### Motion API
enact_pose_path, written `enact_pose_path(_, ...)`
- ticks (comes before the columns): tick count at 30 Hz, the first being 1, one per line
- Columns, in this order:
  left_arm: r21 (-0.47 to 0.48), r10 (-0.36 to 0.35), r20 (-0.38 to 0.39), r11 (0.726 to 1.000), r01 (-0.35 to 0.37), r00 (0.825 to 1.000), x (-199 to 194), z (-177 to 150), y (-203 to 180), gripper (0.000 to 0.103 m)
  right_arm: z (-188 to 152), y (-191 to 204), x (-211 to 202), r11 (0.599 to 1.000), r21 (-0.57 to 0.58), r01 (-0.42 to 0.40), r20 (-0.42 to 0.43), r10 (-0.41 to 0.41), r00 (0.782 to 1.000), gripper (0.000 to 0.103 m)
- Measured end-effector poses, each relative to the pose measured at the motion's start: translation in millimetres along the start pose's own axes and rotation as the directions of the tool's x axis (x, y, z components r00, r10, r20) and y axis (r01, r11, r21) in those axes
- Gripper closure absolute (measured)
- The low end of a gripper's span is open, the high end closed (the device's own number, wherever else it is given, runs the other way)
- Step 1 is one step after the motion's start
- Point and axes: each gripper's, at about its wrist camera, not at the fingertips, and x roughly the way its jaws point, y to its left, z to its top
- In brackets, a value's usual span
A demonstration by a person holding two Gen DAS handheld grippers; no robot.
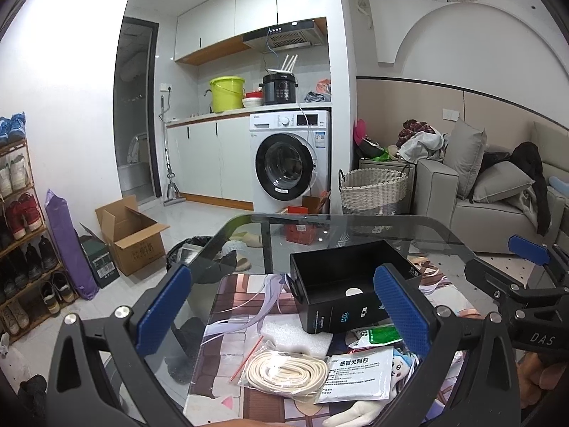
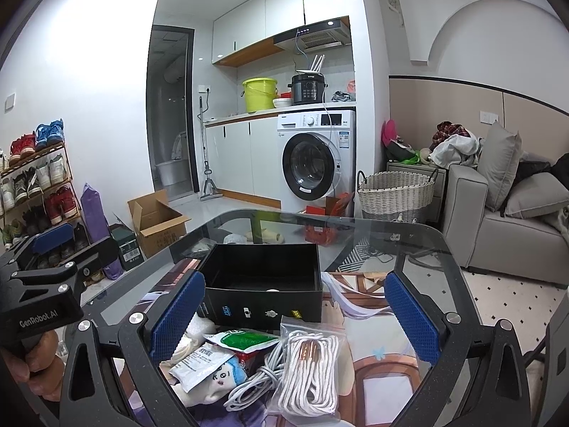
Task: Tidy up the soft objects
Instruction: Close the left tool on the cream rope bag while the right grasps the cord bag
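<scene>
Here both grippers hover above the glass table (image 1: pixel 437 227), each with its blue-padded fingers spread wide and holding nothing. The left gripper (image 1: pixel 281 316) frames the near end of the black box (image 1: pixel 341 284), an open-topped carton standing on a printed anime mat (image 1: pixel 234 306) that covers the table's near part. In the left wrist view its right finger pad overlaps the box's near right corner; whether it touches cannot be told. The right gripper (image 2: pixel 295 316) sits just nearer than the same black box (image 2: pixel 263 284), whose front wall faces its camera.

The soft things lie in a loose heap on the mat, just in front of the box on the near side. Seen from the left wrist: a clear bag of cream flat lace (image 1: pixel 288 373), a white medicine sachet (image 1: pixel 359 373) touching the bag's right edge, a green sachet (image 1: pixel 384 336) between that and the box, and a white foam sheet (image 1: pixel 295 334) against the box's front. Seen from the right wrist: a clear bag of white cord with copper tips (image 2: pixel 309 370) just in front of the box's right corner, a coiled grey-white cable (image 2: pixel 256 384) touching its left side, the green sachet (image 2: pixel 245 341), the white sachet (image 2: pixel 199 363), and a small plush doll with blue hair (image 2: pixel 224 380) partly under the sachets.

Beyond the box, well apart, stand a washing machine (image 1: pixel 288 163) and a wicker basket (image 1: pixel 373 188).
</scene>
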Motion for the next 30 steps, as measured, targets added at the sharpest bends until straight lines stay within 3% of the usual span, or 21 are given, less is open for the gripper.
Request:
enact_pose_path(4,-0.003,-0.053,-0.07,0.999,0.053,0.996,11,9,5,0.0,5,1,2,1.0,-0.013,0.005,-0.006,-0.005,1.0,0.0)
enact_pose_path(10,0.003,-0.074,-0.175,0.997,0.076,0.982,37,16,18,0.0,21,0,32,0.996,-0.093,-0.013,-0.169,-0.003,0.986,0.0)
enact_pose_path(13,0.049,-0.072,-0.275,0.995,0.089,0.959,60,13,18,0.0,24,-8,47,0.996,-0.083,-0.028,-0.243,0.007,0.97,0.0)
enact_pose_path(18,0.135,-0.082,-0.446,0.978,0.157,0.891,95,-6,13,0.0,19,-23,73,0.997,-0.051,-0.05,-0.373,0.028,0.927,0.0)
enact_pose_path(22,0.154,-0.075,-0.528,0.971,0.182,0.846,113,-25,7,0.0,8,-32,88,0.998,-0.03,-0.049,-0.425,0.032,0.905,0.0)
enact_pose_path(26,0.179,-0.049,-0.586,0.966,0.187,0.809,123,-40,1,0.0,-9,-34,106,0.998,-0.035,-0.053,-0.501,0.029,0.865,0.0)
enact_pose_path(28,0.196,-0.052,-0.6,0.958,0.21,0.799,125,-46,-4,0.0,-18,-32,113,0.997,-0.053,-0.05,-0.532,0.015,0.846,0.0)
enact_pose_path(30,0.227,-0.038,-0.597,0.95,0.214,0.801,124,-51,-9,0.0,-25,-32,117,0.997,-0.063,-0.05,-0.554,0.006,0.833,0.0)
